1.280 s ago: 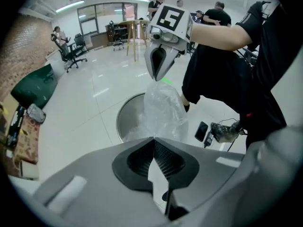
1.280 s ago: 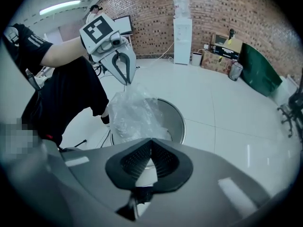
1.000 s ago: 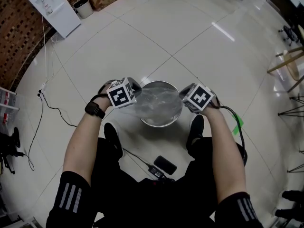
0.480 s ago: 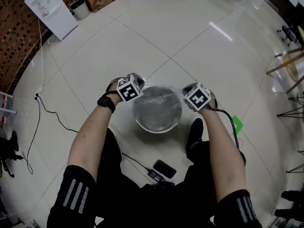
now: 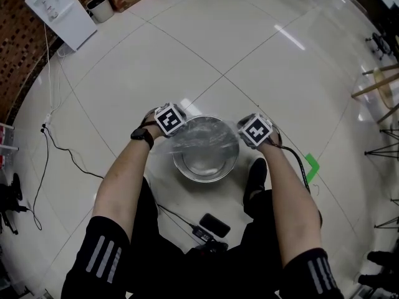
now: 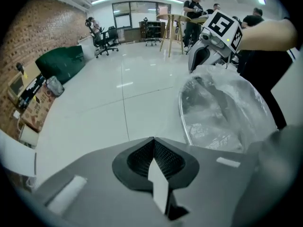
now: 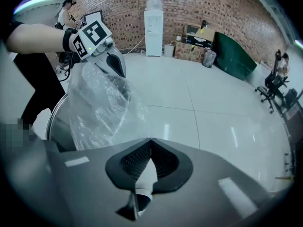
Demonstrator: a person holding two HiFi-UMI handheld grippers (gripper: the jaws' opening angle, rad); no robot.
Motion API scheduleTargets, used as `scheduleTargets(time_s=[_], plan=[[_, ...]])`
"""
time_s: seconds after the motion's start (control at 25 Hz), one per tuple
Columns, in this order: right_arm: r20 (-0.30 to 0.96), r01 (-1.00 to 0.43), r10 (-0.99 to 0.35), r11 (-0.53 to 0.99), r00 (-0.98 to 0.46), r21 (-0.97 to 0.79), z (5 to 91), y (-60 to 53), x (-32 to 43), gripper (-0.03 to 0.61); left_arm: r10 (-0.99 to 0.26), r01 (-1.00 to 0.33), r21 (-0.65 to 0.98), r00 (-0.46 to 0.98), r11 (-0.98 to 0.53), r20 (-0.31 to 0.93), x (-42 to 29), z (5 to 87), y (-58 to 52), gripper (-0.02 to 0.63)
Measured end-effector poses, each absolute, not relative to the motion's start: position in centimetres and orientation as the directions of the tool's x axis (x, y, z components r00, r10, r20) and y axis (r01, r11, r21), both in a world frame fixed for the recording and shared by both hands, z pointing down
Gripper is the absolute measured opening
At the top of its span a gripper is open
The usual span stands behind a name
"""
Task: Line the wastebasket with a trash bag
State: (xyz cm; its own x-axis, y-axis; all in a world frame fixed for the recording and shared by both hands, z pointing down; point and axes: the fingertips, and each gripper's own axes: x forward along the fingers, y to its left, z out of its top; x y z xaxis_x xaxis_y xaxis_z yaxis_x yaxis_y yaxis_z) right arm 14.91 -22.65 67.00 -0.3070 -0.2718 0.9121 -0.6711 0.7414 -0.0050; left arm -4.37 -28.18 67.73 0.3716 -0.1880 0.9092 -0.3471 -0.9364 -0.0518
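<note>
Two tools (image 5: 173, 124) (image 5: 250, 134), one wastebasket (image 5: 206, 179), one trash bag (image 5: 206, 139).

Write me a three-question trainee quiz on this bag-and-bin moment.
1. True or false: the clear plastic trash bag lies flat on the floor, away from the round metal wastebasket.
2. The left gripper is shut on: A) nothing B) the bag's film C) the wastebasket's rim.
3. Fill in: the right gripper has its jaws ___ on the bag.
Key: 1 false; 2 B; 3 shut.
</note>
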Motion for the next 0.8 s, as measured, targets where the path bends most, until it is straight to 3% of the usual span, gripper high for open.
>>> scheduleTargets(time_s=[0.16,0.4,0.72,0.8], plan=[[0.906,-0.682,-0.211,0.723,-0.367,-0.108,68.3,-21.6,14.2,0.008,-0.102,-0.416,0.082,0.4,-0.906,0.911,-4.4,69.1,-27.4,-0.006],[0.851,-0.734,-0.213,0.629,-0.48,-0.256,69.1,-20.9,13.2,0.008,-0.08,-0.466,0.141,0.423,-0.874,0.902,-5.1,70.5,-27.2,0.002],[0.857,-0.727,-0.223,0.649,-0.465,-0.225,68.1,-21.4,13.1,0.008,-0.183,-0.511,0.094,0.465,-0.855,0.866,-7.5,65.5,-30.2,0.207],[0.872,-0.72,-0.21,0.663,-0.442,-0.205,68.2,-21.0,13.4,0.008,-0.212,-0.527,0.071,0.457,-0.847,0.864,-9.1,64.0,-30.8,0.209]])
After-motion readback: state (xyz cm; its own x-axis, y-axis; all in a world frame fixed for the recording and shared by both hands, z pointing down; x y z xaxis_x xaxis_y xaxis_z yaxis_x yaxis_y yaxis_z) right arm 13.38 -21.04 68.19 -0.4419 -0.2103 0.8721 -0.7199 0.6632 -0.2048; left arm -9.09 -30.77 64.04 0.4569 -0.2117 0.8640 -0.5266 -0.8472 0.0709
